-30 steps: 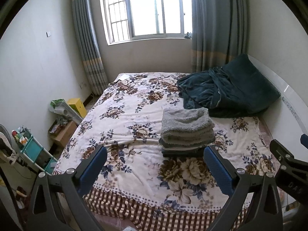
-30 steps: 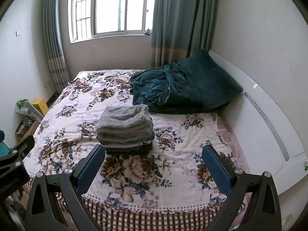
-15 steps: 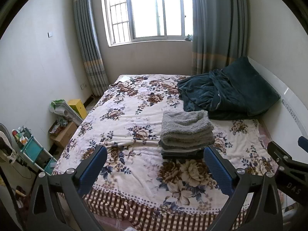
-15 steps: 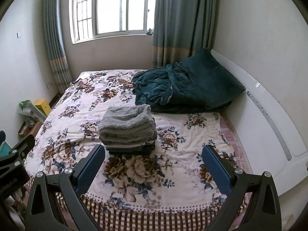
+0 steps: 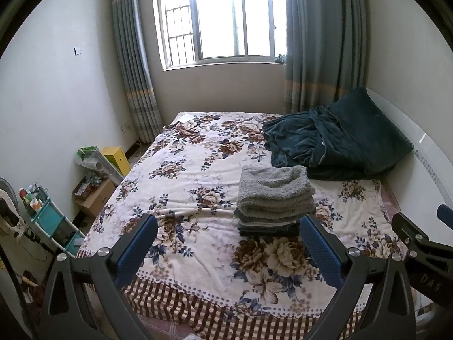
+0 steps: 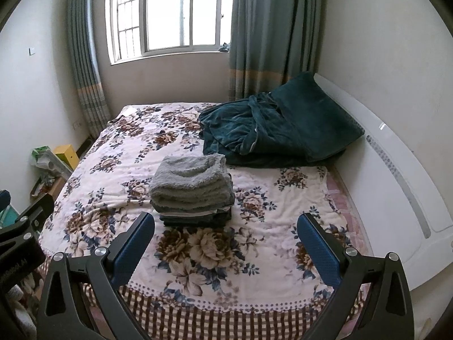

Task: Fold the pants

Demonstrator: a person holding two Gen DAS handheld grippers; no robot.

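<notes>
A folded stack of grey pants (image 5: 274,197) sits mid-bed on the floral bed cover (image 5: 198,187), near the dark green blanket (image 5: 337,138). The left tool (image 5: 226,243) and right tool (image 6: 225,240) hang wide and empty, short of the bed's foot (folding looks finished); next would be fetching another pair.

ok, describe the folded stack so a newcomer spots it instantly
Start at the floral-patterned bed under the window. Mid-bed, just in front of the crumpled dark teal blanket, sits the neat stack of folded grey fleece pants. It is squared, layered and pale grey; the blanket is loose and dark.
</notes>
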